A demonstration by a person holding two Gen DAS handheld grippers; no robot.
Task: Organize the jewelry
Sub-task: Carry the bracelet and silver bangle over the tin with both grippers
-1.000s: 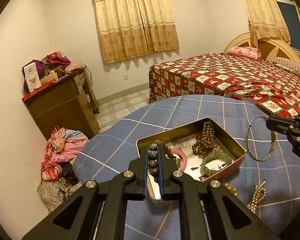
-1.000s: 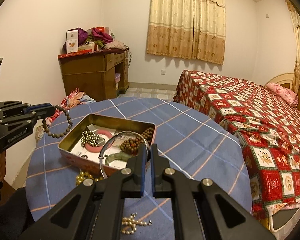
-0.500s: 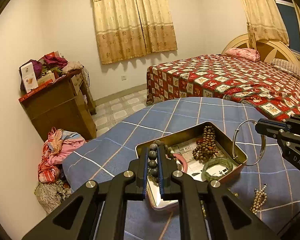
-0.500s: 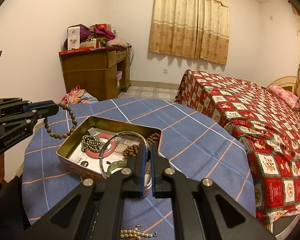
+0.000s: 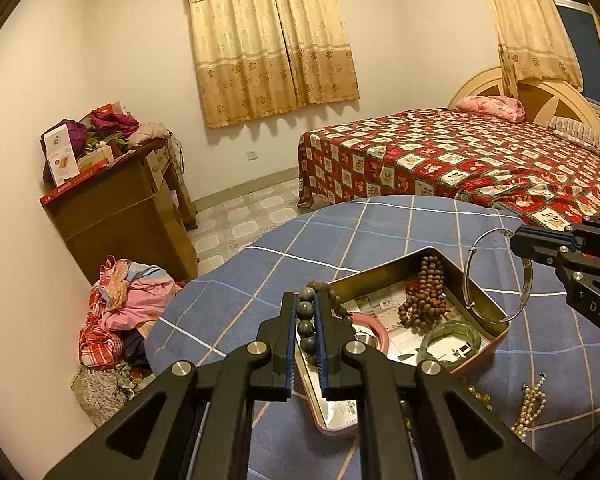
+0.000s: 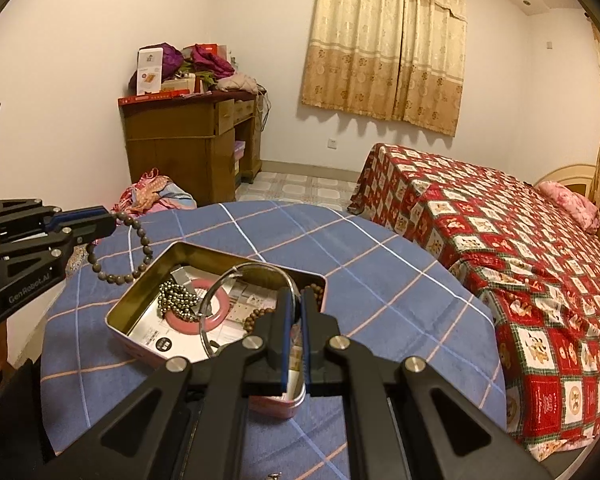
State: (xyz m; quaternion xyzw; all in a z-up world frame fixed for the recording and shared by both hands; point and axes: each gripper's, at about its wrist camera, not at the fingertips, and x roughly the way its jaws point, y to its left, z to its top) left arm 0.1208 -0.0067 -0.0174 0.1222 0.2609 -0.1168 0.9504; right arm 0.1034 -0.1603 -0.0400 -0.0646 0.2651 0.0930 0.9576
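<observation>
- Blue checked tablecloth [image 5: 380, 232] is spread across the lower frame, with an open tin [image 6: 140, 300] set at centre.
- Grey bead bracelet [image 5: 305, 320] is clamped by the left gripper [image 5: 305, 312], above the tin's near corner.
- Silver bangle [image 6: 236, 276] is pinched by the right gripper [image 6: 294, 304], over the tin.

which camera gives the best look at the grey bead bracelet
The right wrist view: the grey bead bracelet hangs there as a full loop from the left gripper. The left wrist view shows only a few beads pinched between its fingers.
</observation>
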